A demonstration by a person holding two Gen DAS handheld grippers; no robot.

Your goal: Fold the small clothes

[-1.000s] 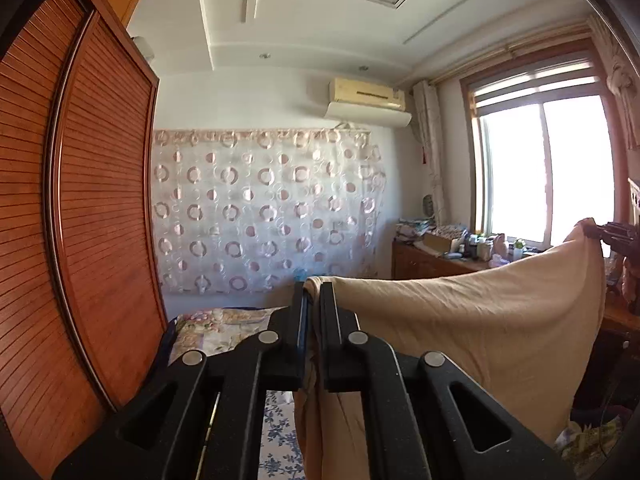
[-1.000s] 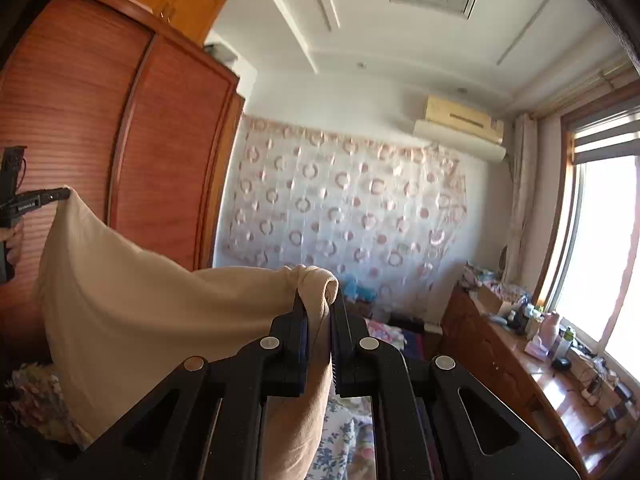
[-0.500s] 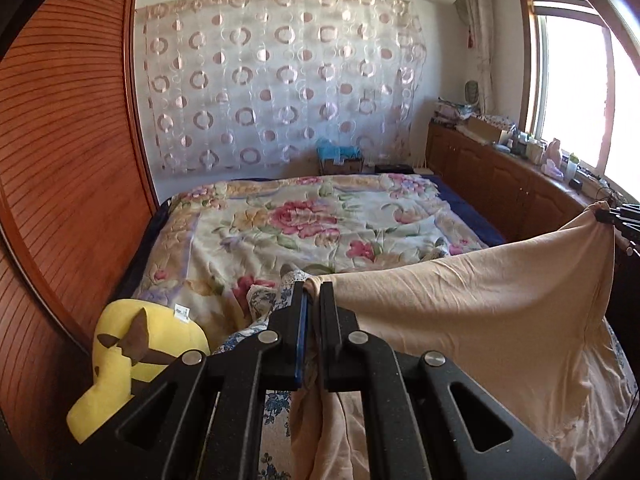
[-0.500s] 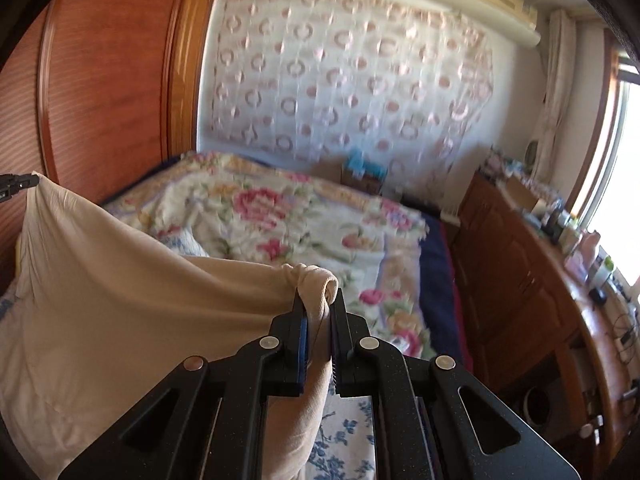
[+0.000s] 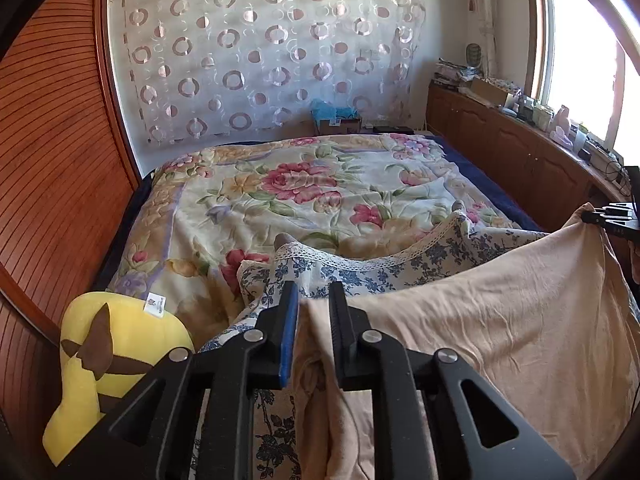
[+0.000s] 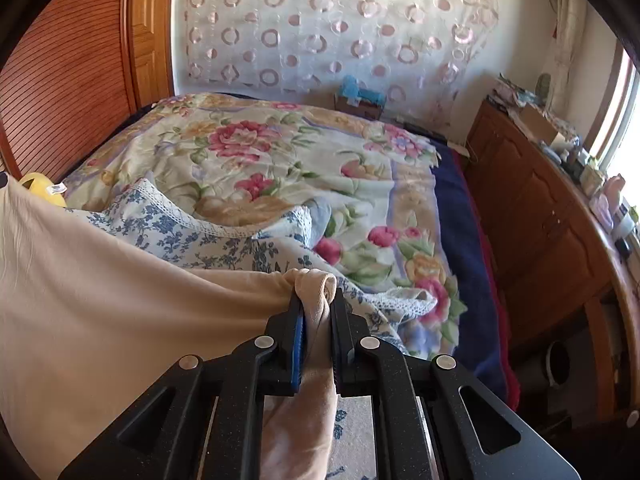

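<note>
- Your left gripper [image 5: 314, 300] points down over the near end of the bed [image 5: 492, 192], its jaws opening: a clear gap shows between the two fingers, and the corner of the beige cloth [image 5: 500, 320] lies loose in that gap, no longer pinched.
- Your right gripper [image 6: 318, 308] has the cloth's other corner bunched between its fingers (the wad pokes out above the tips); its jaws are opening too, though the fabric fills the narrow gap and touches both pads.
- Seen from the left wrist, the right gripper's black tips sit at the far right edge, the cloth's top corner hanging from them.
- The cloth spans between your two grippers, its top edge sagging in the middle, its lower part draped over a blue-flowered sheet [image 5: 372, 272] with a lace hem.
- That sheet lies rumpled on the near part of a floral quilt [image 5: 304, 188] that covers the bed.
- A yellow plush [image 5: 116, 360] with brown marks sits at the bed's near left corner, against the wooden wardrobe [image 5: 52, 152].
- A circle-patterned curtain [image 5: 260, 48] hangs on the far wall; a low wooden cabinet [image 5: 516, 148] runs along the right side below the window [image 5: 576, 44], its top cluttered with small items too small to name.
</note>
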